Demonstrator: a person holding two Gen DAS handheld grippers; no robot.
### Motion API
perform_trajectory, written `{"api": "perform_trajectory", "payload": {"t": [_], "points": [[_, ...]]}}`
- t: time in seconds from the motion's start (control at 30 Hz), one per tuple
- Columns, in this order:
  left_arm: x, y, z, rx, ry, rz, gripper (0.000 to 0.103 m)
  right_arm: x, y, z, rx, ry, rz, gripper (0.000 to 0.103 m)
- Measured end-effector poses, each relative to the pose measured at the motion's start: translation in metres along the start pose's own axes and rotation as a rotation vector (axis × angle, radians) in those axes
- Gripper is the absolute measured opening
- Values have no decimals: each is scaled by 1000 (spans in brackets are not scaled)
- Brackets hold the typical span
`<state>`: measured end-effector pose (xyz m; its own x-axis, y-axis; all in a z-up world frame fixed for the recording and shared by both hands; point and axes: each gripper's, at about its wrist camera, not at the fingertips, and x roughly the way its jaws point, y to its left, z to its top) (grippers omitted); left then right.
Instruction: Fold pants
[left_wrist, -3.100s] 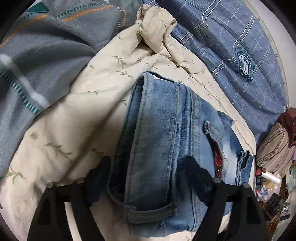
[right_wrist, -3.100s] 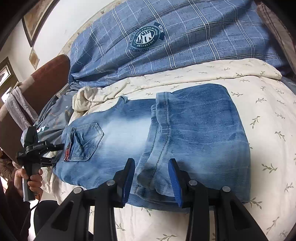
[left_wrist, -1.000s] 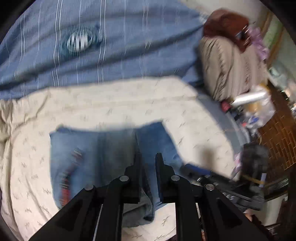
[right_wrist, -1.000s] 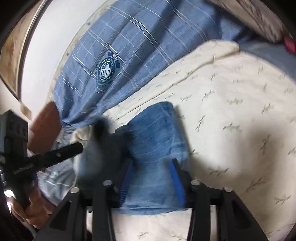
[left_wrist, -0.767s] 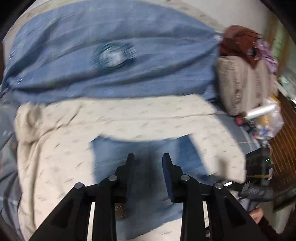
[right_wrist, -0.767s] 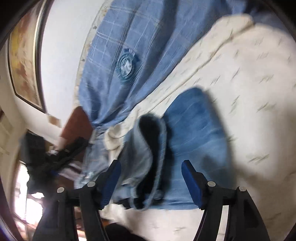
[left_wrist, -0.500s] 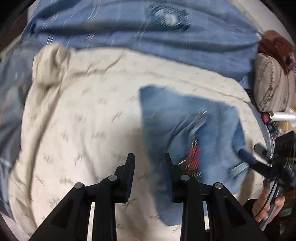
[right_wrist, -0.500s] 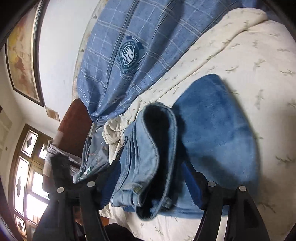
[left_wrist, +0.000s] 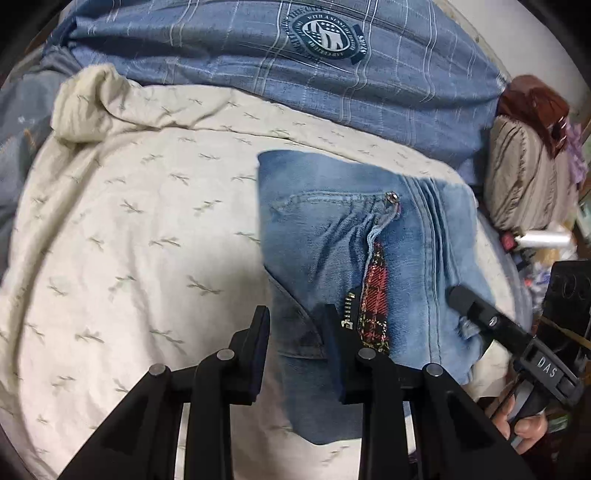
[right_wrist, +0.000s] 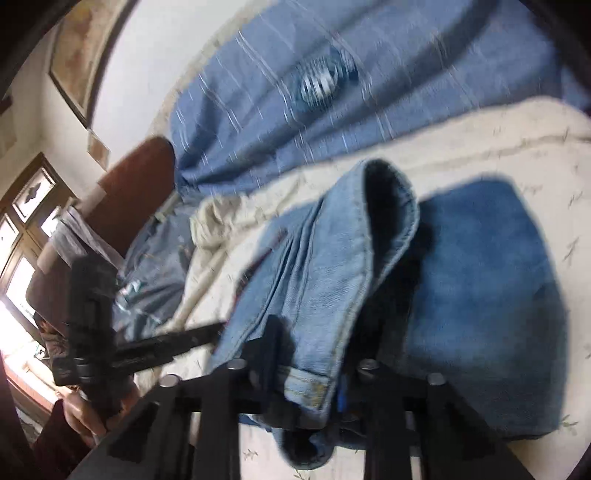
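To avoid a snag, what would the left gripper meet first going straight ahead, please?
The left gripper, jaws just closing on nothing, would probably meet the jeans at their left edge, lying on the bedspread.

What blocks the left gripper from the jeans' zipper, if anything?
Probably nothing. The left gripper hovers at the jeans, its fingers apart after just closing a little, the denim edge between them ungripped. The zipper lies bare just past them. The right gripper, just shut on the jeans' right side, is clear.
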<state>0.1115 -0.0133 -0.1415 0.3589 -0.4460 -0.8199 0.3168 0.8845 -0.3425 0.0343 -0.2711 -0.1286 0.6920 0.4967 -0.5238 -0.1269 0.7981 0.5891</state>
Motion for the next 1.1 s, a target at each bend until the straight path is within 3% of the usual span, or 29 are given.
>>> {"api": "perform_trajectory", "payload": {"t": [0.17, 0.23, 0.33, 0.47, 0.53, 0.63, 0.7, 0.83, 0.93, 0.97, 1.1], "points": [[1, -39, 10, 56, 4, -39, 28, -37, 4, 7, -86, -160, -60, 18], [7, -60, 16, 70, 20, -71, 28, -49, -4, 12, -68, -196, -77, 18], [16, -93, 23, 132, 26, -52, 29, -63, -31, 20, 12, -223, -122, 18], [31, -111, 24, 153, 46, -26, 31, -59, -81, 20, 177, -105, -232, 18], [34, -113, 23, 175, 49, -7, 32, -46, -94, 17, 199, -10, -276, 24], [35, -111, 26, 161, 56, -10, 33, -42, -99, 16, 199, 28, -294, 39], [30, -107, 29, 142, 70, -17, 33, -50, -103, 18, 229, 24, -295, 65], [4, -111, 35, 183, 43, -28, 35, -85, -107, 19, 294, -132, -247, 65], [-17, -113, 52, 213, -29, 2, 48, -109, -98, 25, 265, -270, -141, 65], [-22, -114, 58, 221, -52, 32, 49, -111, -90, 31, 228, -293, -94, 65], [-19, -116, 88, 228, -94, 119, 49, -89, -66, 51, 132, -272, -58, 58]]}}
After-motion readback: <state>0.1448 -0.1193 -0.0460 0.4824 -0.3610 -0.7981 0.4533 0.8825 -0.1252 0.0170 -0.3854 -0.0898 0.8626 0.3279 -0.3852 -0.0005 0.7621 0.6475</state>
